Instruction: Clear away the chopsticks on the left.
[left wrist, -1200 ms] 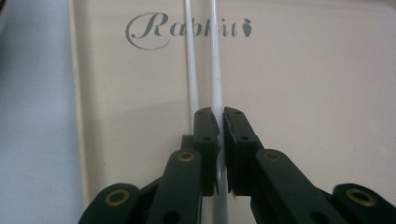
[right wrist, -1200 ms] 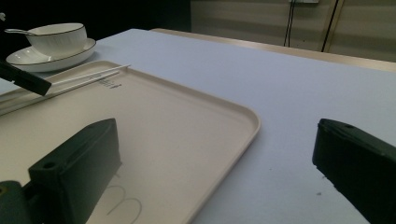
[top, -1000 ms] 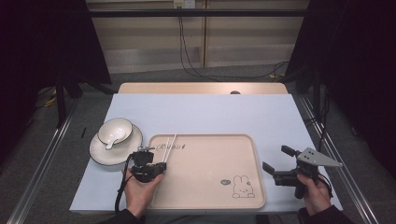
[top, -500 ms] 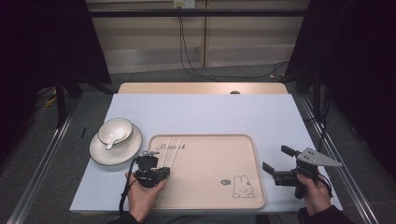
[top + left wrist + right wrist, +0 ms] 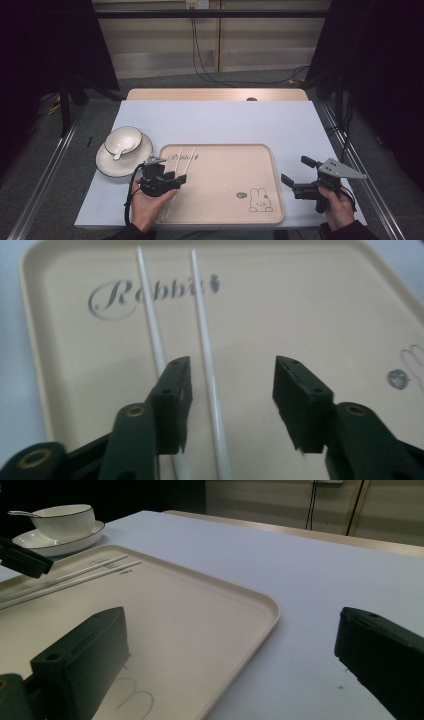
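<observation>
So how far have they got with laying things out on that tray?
Looks done: two white chopsticks lie side by side on the beige tray. In hand: nothing; the left gripper hovers over them with jaws open, and the right gripper waits open beside the tray. Possibly left: the bowl with its spoon sits on a plate off the tray.

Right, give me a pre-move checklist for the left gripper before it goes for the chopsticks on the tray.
1. Left gripper open: ok, jaws stand apart.
2. Chopsticks lying flat on the tray: ok.
3. Both chopsticks between the jaws: not ok, one passes behind the left jaw, the other lies just inside it.
4. Chopsticks parallel and side by side: ok.
5. Right gripper off the tray: ok, open beside the tray's right edge.
6. Bowl and plate away from the chopsticks: ok, left of the tray.
</observation>
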Action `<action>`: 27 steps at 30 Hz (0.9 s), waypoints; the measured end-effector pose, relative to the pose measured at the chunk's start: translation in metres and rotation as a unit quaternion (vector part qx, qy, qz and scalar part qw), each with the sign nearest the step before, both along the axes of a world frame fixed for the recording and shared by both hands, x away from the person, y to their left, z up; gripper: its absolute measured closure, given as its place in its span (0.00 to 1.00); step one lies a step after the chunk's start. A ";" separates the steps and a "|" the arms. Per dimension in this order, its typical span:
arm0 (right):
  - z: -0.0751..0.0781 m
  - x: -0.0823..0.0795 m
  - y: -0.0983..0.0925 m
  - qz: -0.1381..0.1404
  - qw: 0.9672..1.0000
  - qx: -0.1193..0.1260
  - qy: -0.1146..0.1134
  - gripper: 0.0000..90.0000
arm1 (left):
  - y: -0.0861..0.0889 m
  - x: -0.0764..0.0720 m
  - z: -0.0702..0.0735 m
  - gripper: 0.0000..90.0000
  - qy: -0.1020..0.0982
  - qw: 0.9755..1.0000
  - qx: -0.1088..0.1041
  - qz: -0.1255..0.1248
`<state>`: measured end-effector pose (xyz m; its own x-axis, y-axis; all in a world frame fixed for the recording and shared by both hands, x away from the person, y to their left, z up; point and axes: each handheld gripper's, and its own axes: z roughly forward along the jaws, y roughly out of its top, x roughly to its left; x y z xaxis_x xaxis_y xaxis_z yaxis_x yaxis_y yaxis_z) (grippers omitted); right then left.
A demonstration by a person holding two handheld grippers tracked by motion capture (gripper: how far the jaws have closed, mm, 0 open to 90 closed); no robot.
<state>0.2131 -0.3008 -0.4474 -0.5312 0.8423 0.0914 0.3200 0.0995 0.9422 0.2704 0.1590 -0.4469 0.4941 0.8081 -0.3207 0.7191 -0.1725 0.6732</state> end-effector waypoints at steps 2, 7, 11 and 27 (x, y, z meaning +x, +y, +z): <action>0.000 0.000 0.000 0.001 1.000 -0.002 -0.001 0.01 | 0.004 0.000 0.004 0.43 -0.020 1.000 -0.006 -0.004; 0.000 0.000 0.000 0.000 1.000 -0.001 -0.001 0.01 | 0.014 -0.003 0.011 0.21 -0.064 0.997 -0.028 -0.035; 0.000 0.000 0.000 -0.002 1.000 -0.002 -0.003 0.01 | 0.023 -0.006 0.018 0.13 -0.098 0.991 -0.064 -0.062; 0.000 -0.002 -0.001 -0.013 1.000 0.004 -0.016 0.01 | 0.085 -0.028 0.033 0.02 -0.212 0.974 -0.062 -0.043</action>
